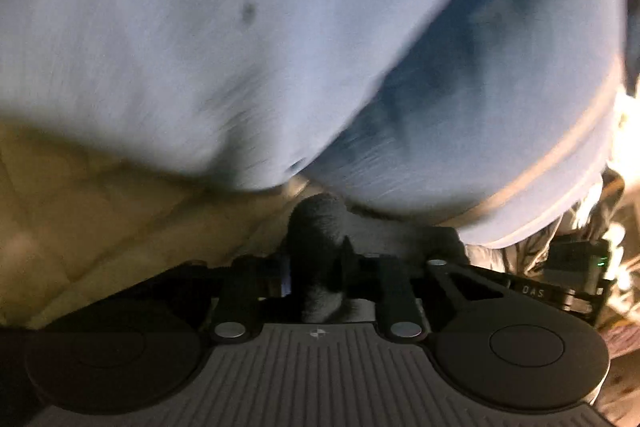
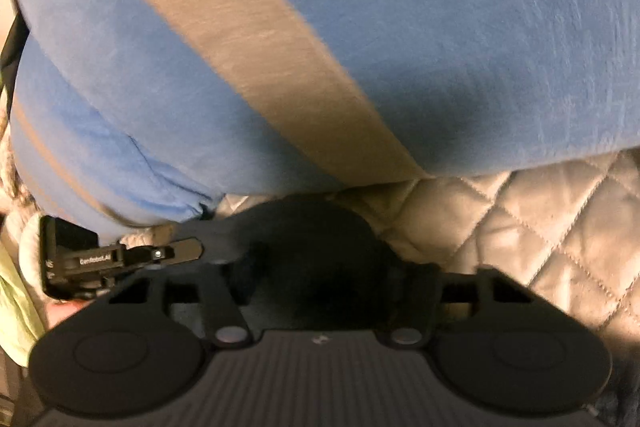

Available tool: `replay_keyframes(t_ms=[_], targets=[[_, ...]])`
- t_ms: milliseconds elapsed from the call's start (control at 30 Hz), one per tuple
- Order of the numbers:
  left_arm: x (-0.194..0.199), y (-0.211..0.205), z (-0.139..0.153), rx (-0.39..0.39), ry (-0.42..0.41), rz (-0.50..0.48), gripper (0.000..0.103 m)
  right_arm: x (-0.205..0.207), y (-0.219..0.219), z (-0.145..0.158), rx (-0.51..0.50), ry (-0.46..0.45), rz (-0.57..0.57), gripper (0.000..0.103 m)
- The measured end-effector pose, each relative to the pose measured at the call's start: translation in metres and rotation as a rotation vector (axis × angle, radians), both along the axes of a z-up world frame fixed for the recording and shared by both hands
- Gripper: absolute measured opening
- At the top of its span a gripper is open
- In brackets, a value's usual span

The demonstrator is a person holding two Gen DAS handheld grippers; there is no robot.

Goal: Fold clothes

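The blue garment (image 2: 440, 27), with a tan stripe (image 2: 240, 39) running across it, filled the space ahead of both pairs of fingers, lying or hanging over a quilted cover (image 2: 540, 227) that looked like a bed's rather than a bench's. In the right wrist view the right gripper (image 2: 316, 251) sat at the cloth's near edge, its fingers wrapped in dark padding and apparently drawn together, but the blur and shadow hid whether any cloth was pinched between them, so that could not be told. In the left wrist view the left gripper (image 1: 320, 227) likewise met the hem where a pale blue layer (image 1: 200, 27) overlapped a deeper blue one (image 1: 480, 87); its fingers seemed closed at the fabric's lower edge, though a real grasp could not be confirmed. Both tools being at the same near edge suggested the cloth was held there so that a fold could be carried over evenly, keeping the edge taut. The overlapping layers fitted either a fold partly made or a garment merely bunched.
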State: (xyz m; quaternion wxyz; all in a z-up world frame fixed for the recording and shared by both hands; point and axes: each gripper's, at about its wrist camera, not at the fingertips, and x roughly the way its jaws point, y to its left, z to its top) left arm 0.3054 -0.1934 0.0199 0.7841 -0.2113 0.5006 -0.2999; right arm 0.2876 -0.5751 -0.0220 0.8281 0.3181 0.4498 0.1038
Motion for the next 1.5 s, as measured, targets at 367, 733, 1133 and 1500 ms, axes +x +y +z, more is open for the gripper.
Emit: replay_keyframes(t_ms=[367,733,1133,1500], targets=[[-0.076,-0.063,0.046,0.456,-0.768,-0.057,0.016,-0.047,0.067,0.063,-0.512,-0.497,0.038,0.019],[-0.091,-0.048,0.049,0.528,-0.653,-0.033,0.075,-0.058,0.072,0.062,-0.693,-0.471,-0.029,0.101],[-0.089,0.063,0.058,0.624,-0.587,-0.047,0.076,-0.145,-0.011,0.089,-0.771,-0.389,-0.113,0.103],[-0.083,0.063,0.000,0.687,-0.522,-0.210,0.075,-0.192,-0.044,0.082,-0.801,-0.317,-0.136,0.103]])
